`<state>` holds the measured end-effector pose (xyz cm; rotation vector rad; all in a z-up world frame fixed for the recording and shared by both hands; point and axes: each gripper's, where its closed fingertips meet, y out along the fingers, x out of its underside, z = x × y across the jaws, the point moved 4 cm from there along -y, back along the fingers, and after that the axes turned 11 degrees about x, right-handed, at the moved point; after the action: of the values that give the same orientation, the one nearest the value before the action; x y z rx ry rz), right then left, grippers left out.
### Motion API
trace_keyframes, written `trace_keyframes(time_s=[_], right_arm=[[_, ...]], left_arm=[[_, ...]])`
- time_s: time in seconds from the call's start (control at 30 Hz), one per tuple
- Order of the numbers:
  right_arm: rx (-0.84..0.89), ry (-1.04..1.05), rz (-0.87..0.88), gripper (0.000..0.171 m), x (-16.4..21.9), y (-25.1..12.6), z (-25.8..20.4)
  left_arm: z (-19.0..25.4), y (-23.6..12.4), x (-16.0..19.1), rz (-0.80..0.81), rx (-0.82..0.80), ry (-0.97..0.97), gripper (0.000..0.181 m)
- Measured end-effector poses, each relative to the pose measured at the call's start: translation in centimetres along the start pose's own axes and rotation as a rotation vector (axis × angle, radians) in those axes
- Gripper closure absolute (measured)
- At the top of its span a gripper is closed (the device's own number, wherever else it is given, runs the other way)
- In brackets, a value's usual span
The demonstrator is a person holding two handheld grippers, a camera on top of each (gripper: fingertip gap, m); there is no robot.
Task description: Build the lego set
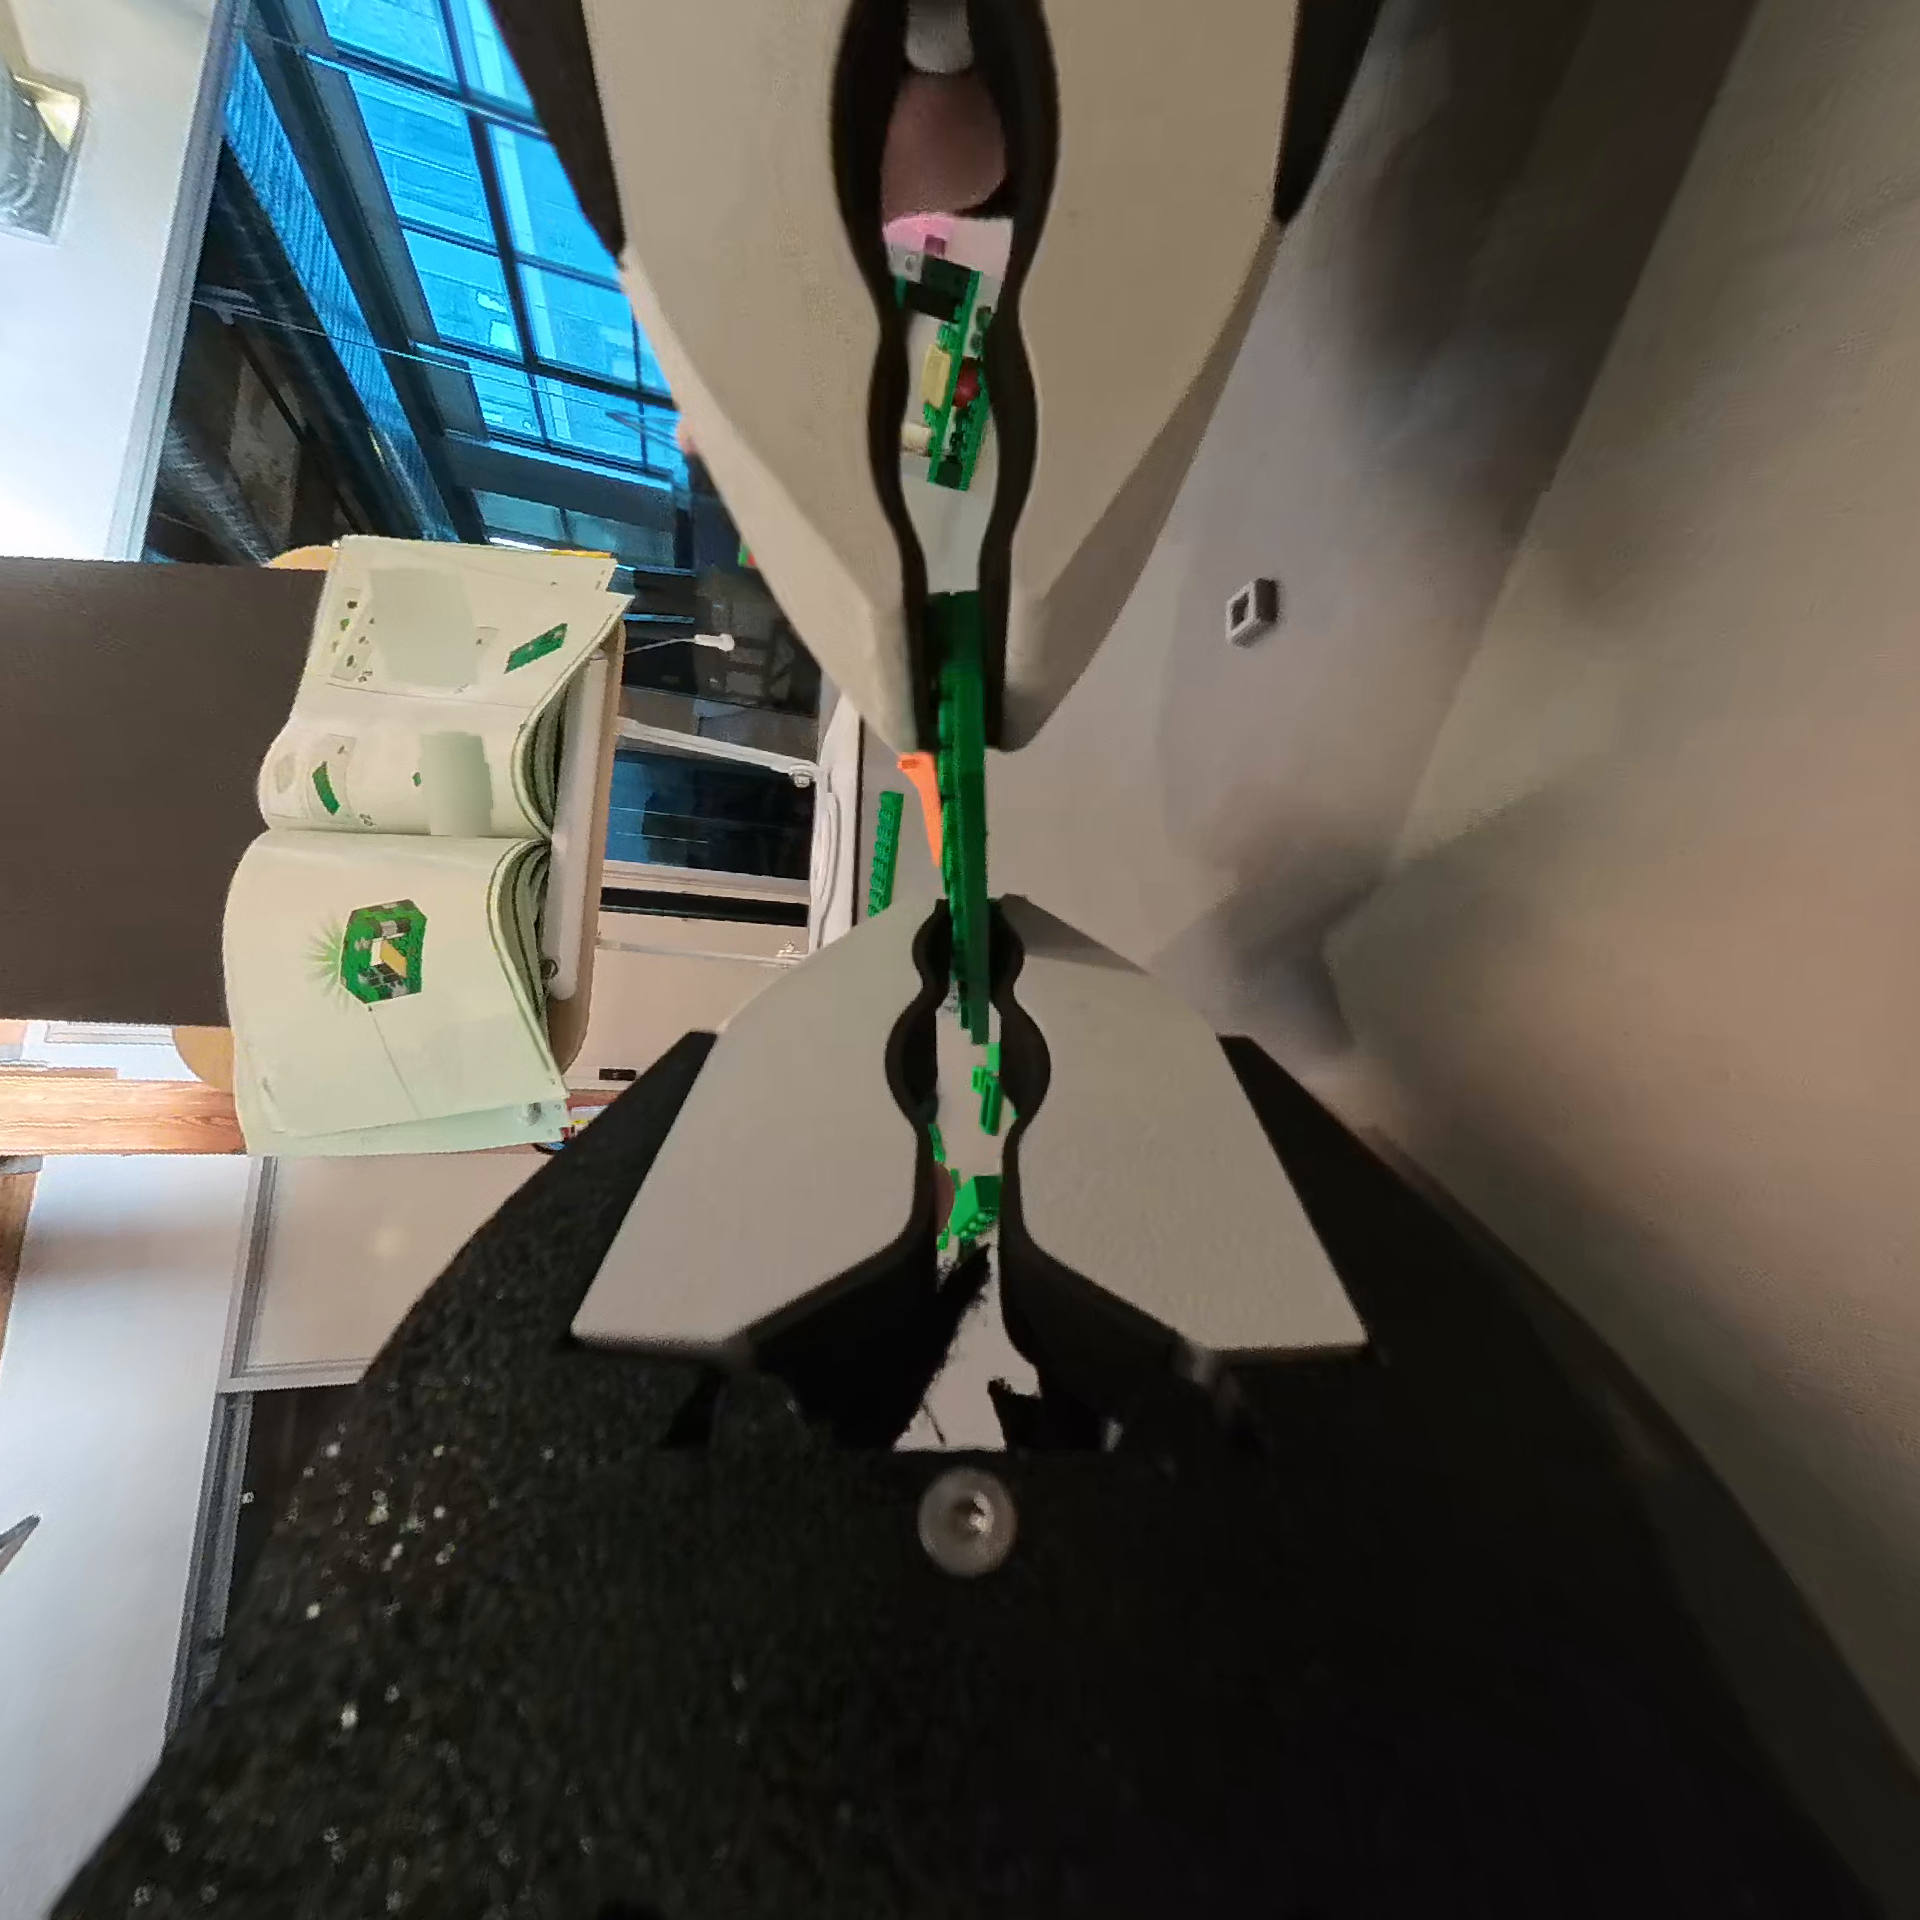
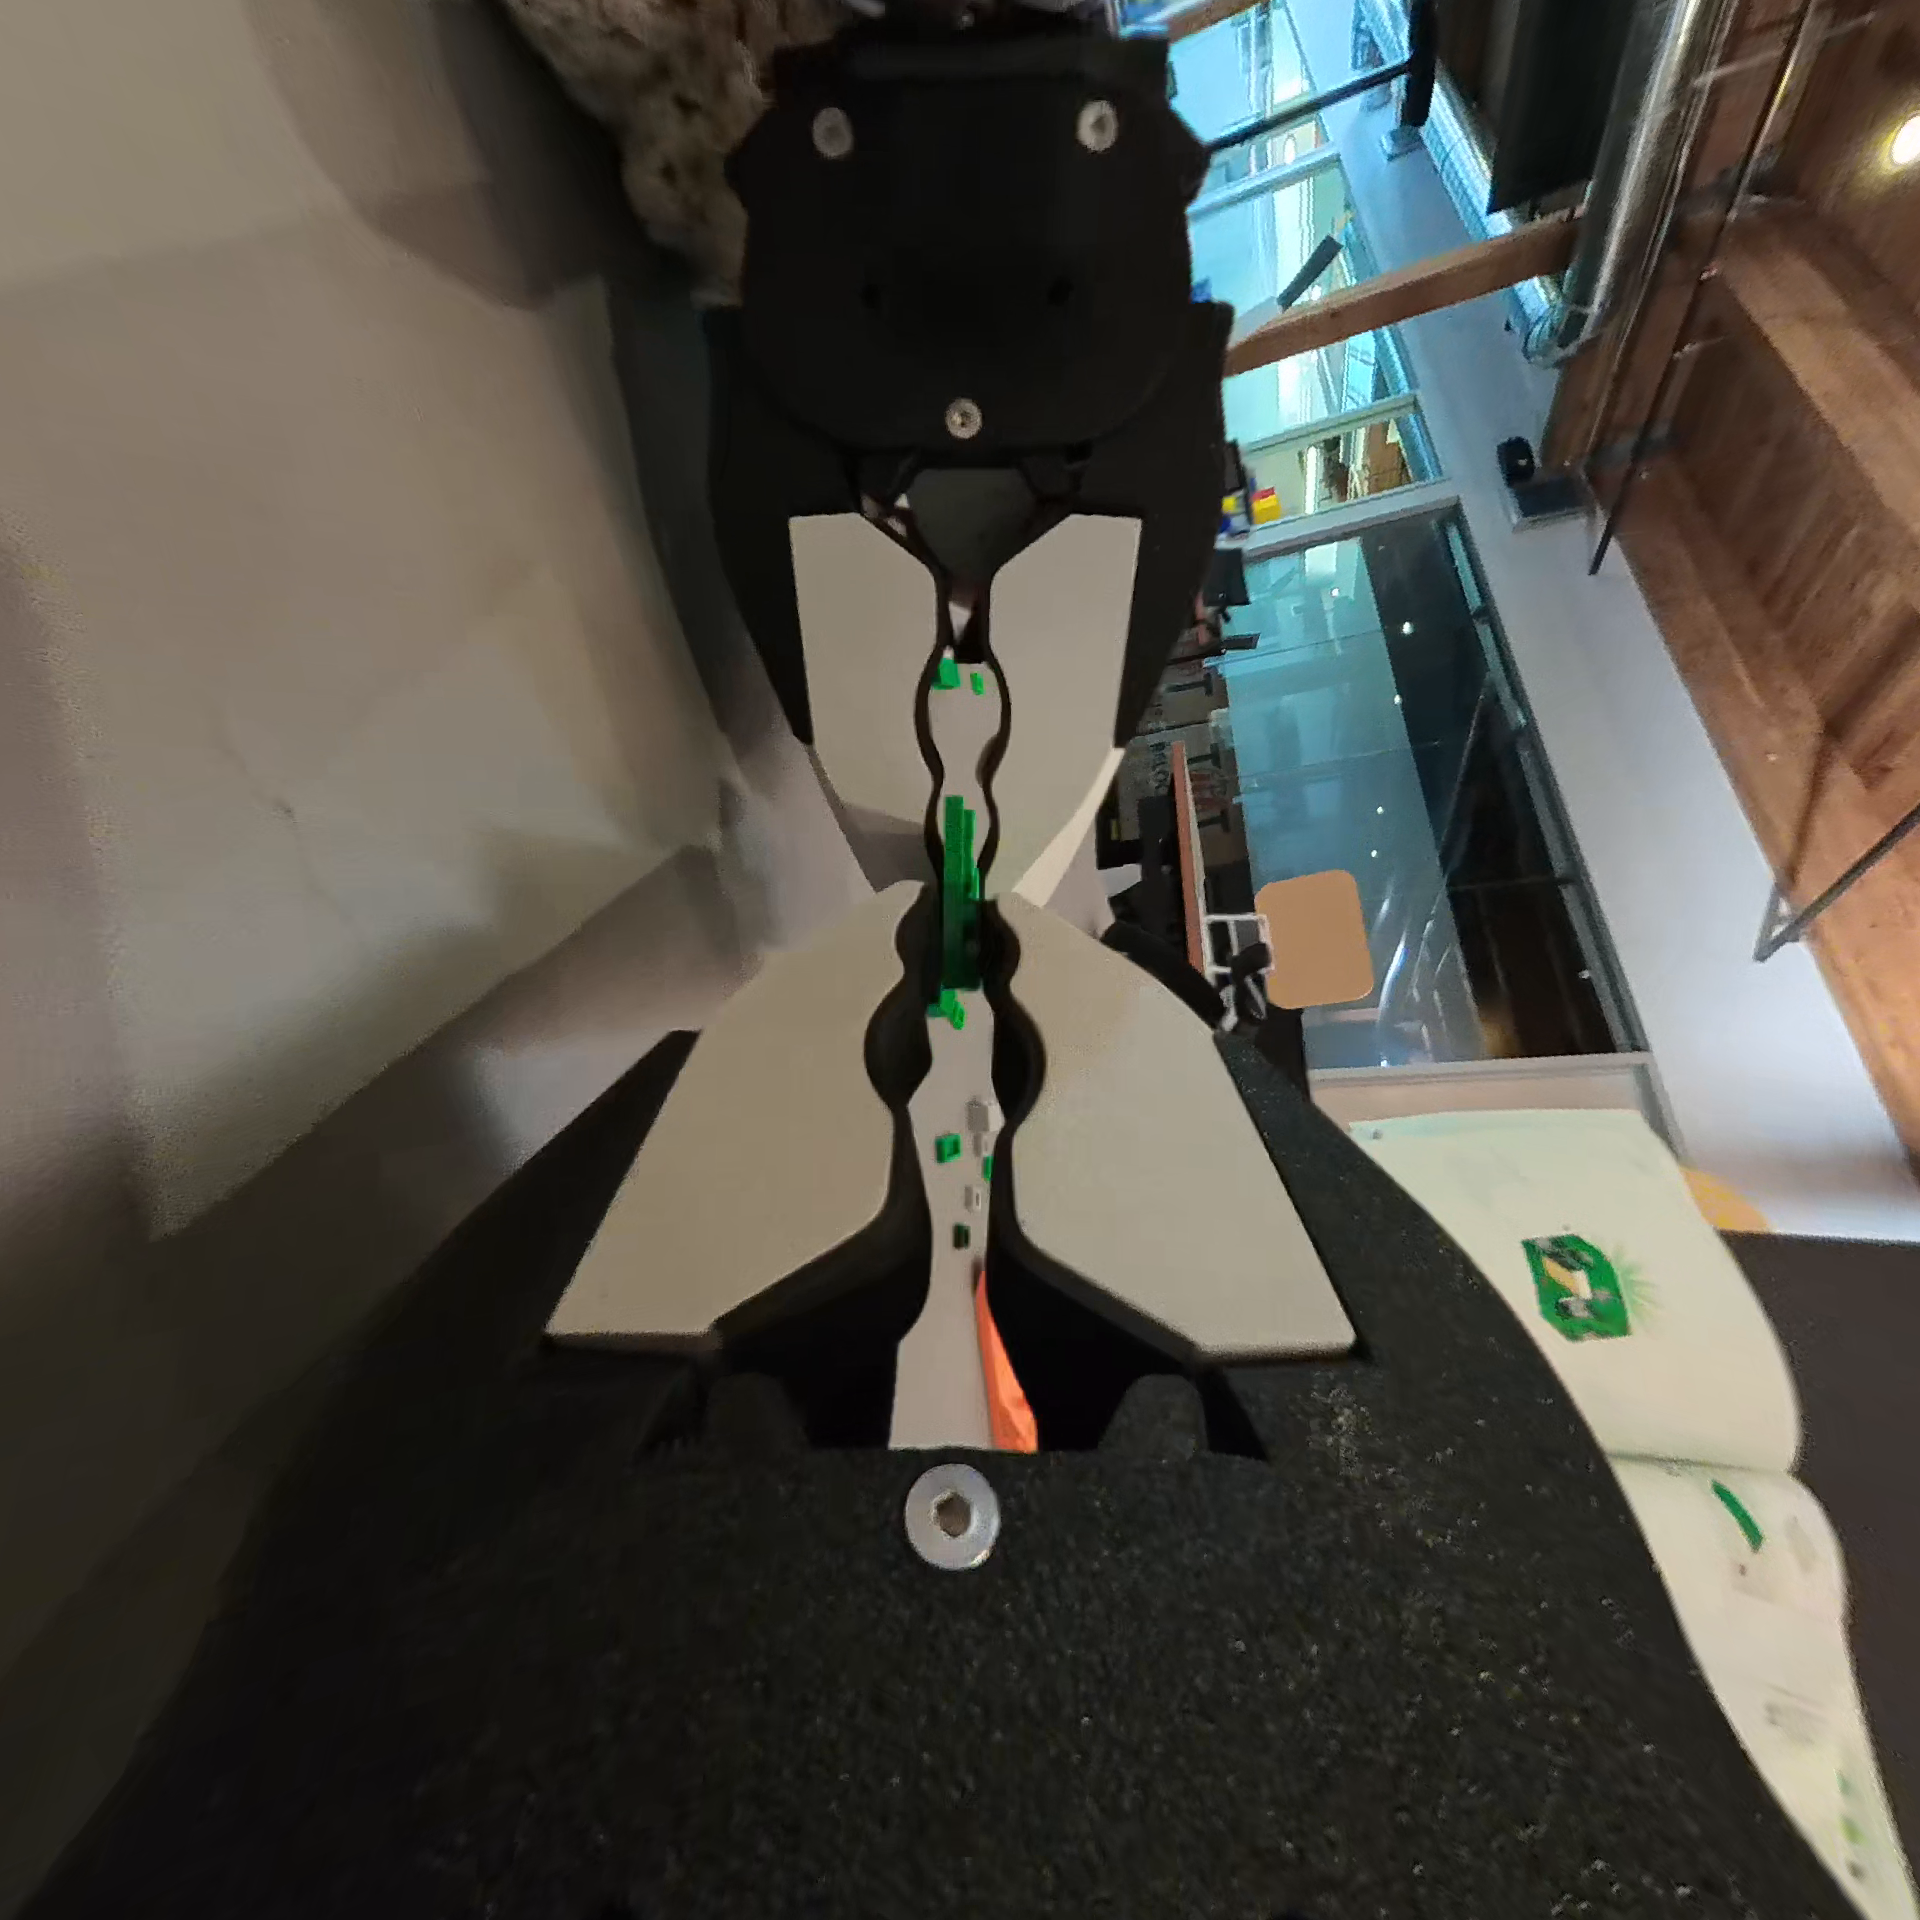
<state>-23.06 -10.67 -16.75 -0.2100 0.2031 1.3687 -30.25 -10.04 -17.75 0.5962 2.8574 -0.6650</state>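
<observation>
**Two grippers clamp one green plate edge-on**

At far left in the left wrist view, an open instruction booklet (image 1: 395,842) is propped upright, its lower corner cut by a dark band. Toward the middle, the left gripper (image 1: 964,925) is closed on a thin green Lego plate (image 1: 964,821), seen edge-on so its studs and shape are hard to read. An orange piece (image 1: 923,805) lies just beside the plate; what it is cannot be told. The right gripper (image 1: 951,717) reaches in from the top, tip to tip with the left, clenched on the same plate. Loose green bricks (image 1: 977,1205) show only through the slot between the fingers.

In the right wrist view both grippers fill the centre, their bodies hiding most of the white table (image 2: 951,1382). Further right, the booklet is blurred and cut off by the frame edge.
</observation>
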Motion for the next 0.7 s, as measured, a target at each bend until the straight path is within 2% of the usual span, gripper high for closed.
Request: trace_keyframes(time_s=[0.1, 0.2, 0.27, 0.33, 0.5, 0.57, 0.7], right_arm=[[-0.035, 0.028, 0.005, 0.165, 0.2, 0.0, 0.0], [0.035, 0.016, -0.008, 0.165, 0.7, 0.0, 0.5], [0.137, -0.026, 0.005, 0.165, 1.2, -0.1, 1.0], [0.241, -0.099, 0.011, 0.165, 2.0, -0.3, 1.5], [0.374, -0.26, 0.029, 0.165, 2.8, -0.4, 2.3], [0.385, -0.311, 0.035, 0.165, 2.8, -0.5, 2.2], [0.423, -0.427, 0.065, 0.165, 1.9, -0.7, 2.2]], left_arm=[[0.2, 0.0, 0.0, 0.002, 0.009, 0.002, 0.176], [-0.3, 0.3, 0.2, 0.018, -0.037, -0.068, 0.173], [-0.5, 0.4, 0.6, 0.023, -0.007, -0.171, 0.149], [-0.7, 0.3, 1.0, 0.057, 0.031, -0.312, 0.132], [-1.8, -0.3, 0.4, 0.302, 0.187, -0.795, 0.115], [-2.9, -0.8, 0.3, 0.42, 0.206, -0.981, 0.115], [-4.5, -1.8, 1.1, 0.594, 0.208, -1.242, 0.133]])
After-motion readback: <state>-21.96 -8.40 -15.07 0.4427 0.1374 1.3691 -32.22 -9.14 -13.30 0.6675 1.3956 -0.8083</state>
